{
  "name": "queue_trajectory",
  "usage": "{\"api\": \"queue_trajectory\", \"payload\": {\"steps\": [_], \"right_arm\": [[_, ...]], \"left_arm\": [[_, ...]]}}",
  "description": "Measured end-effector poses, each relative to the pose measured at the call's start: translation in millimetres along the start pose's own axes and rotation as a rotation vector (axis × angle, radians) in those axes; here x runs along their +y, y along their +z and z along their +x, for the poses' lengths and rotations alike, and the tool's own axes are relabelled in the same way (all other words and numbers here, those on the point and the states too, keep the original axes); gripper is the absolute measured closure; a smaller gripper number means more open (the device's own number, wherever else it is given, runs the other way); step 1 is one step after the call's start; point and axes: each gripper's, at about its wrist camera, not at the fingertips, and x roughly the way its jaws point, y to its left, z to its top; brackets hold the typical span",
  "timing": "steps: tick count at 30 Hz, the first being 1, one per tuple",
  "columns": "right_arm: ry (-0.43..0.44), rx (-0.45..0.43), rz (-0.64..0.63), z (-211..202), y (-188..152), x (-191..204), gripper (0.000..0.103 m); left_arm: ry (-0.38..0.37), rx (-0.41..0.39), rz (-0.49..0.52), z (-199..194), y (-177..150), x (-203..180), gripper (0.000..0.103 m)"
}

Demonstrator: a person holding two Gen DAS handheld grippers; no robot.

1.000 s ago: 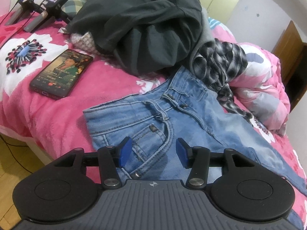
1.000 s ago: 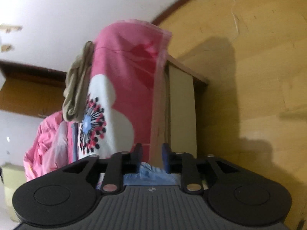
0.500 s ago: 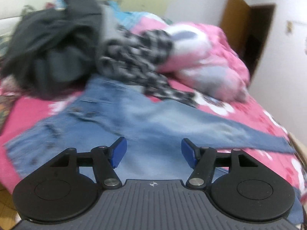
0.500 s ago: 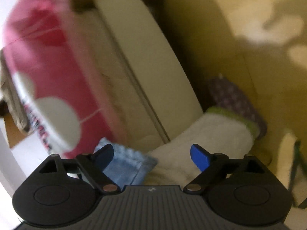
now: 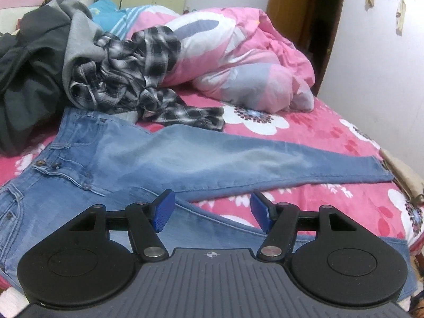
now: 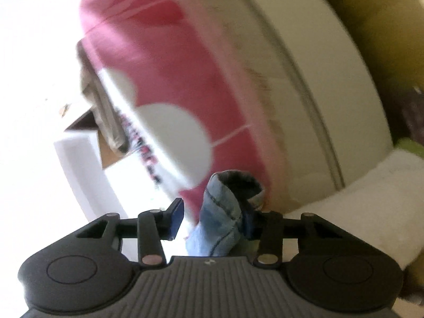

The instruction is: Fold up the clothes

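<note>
Light blue jeans (image 5: pixel 185 159) lie spread on the pink flowered bed sheet (image 5: pixel 331 137), waistband at the left, one leg stretched to the right. My left gripper (image 5: pixel 212 213) hovers open over the near leg, nothing between its blue pads. In the blurred right wrist view, the hem of a jeans leg (image 6: pixel 225 212) hangs beside the bed, between the jaws of my right gripper (image 6: pixel 212 220). Those jaws are closing. The left pad (image 6: pixel 176 218) still stands clear of the denim; the right pad is hidden behind it.
A plaid shirt (image 5: pixel 127 74), a grey hoodie (image 5: pixel 79 39) and a dark jacket (image 5: pixel 29 61) are piled behind the jeans. A bunched pink quilt (image 5: pixel 238 61) fills the back. Beige cloth (image 5: pixel 402 175) lies at the bed's right edge. The bed's side panel (image 6: pixel 304 79) and white fabric (image 6: pixel 357 198) are near the right gripper.
The left view swung right from the waistband and phone to the jeans legs, its jaws a little wider. The right gripper sank beside the bed, opened wide, then narrowed around the hem.
</note>
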Motion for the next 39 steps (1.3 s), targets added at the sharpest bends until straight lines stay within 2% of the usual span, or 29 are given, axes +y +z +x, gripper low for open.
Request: {"api": "queue_trajectory", "payload": {"steps": [2, 3, 4, 8, 12, 14, 17, 20, 25, 26, 28, 31, 32, 33, 35, 39], "right_arm": [[-0.035, 0.011, -0.071, 2.0, -2.1, 17.0, 0.071], [-0.065, 0.007, -0.113, 2.7, -4.4, 27.8, 0.08], [-0.095, 0.003, -0.155, 3.5, -6.6, 38.5, 0.082], [-0.083, -0.006, -0.371, 13.0, -32.5, 104.4, 0.086], [-0.048, 0.077, -0.542, 61.0, -57.6, 175.2, 0.088], [-0.022, 0.15, -0.586, 100.3, -68.1, 204.0, 0.088], [0.078, 0.262, -0.654, 156.2, -94.8, 254.3, 0.089], [0.193, 0.328, -0.767, 181.7, -122.9, 306.6, 0.089], [0.181, 0.254, -0.916, 167.2, -126.2, 319.5, 0.089], [0.144, 0.224, -0.922, 161.0, -115.6, 312.0, 0.089], [0.006, 0.147, -0.909, 148.9, -87.0, 278.6, 0.089], [-0.239, 0.067, -0.803, 132.1, -38.4, 219.9, 0.089], [-0.293, 0.049, -0.775, 124.5, -27.5, 205.6, 0.089], [-0.315, 0.041, -0.762, 120.1, -23.6, 197.7, 0.089], [-0.29, 0.045, -0.773, 116.5, -28.6, 202.1, 0.089], [-0.246, 0.071, -0.9, 113.3, -48.4, 229.2, 0.089]], "left_arm": [[0.0, 0.016, -0.003, 3.5, -3.4, -1.0, 0.04], [0.0, 0.023, -0.007, 4.7, -4.8, -1.8, 0.04], [-0.001, 0.03, -0.011, 5.9, -6.3, -2.6, 0.04], [-0.009, 0.042, -0.023, 8.7, -14.2, -2.9, 0.04], [-0.012, 0.056, -0.03, 15.5, -22.6, -3.4, 0.04], [-0.01, 0.062, -0.052, 20.8, -24.8, -1.5, 0.04], [-0.003, 0.04, -0.078, 21.7, -19.0, -0.7, 0.04], [0.006, -0.003, -0.075, 18.5, -8.9, -4.9, 0.04], [0.028, -0.027, -0.031, 27.4, -0.3, -17.0, 0.04], [0.032, -0.016, -0.022, 32.4, -1.7, -18.8, 0.04], [0.042, 0.025, -0.006, 45.0, -8.3, -21.4, 0.04], [0.061, 0.089, 0.022, 61.9, -21.8, -24.8, 0.04], [0.066, 0.107, 0.031, 66.6, -25.9, -26.0, 0.04], [0.071, 0.117, 0.038, 69.7, -28.3, -26.9, 0.04], [0.079, 0.123, 0.046, 72.2, -30.1, -28.1, 0.04], [0.07, 0.113, 0.036, 70.8, -29.2, -27.9, 0.04]]}}
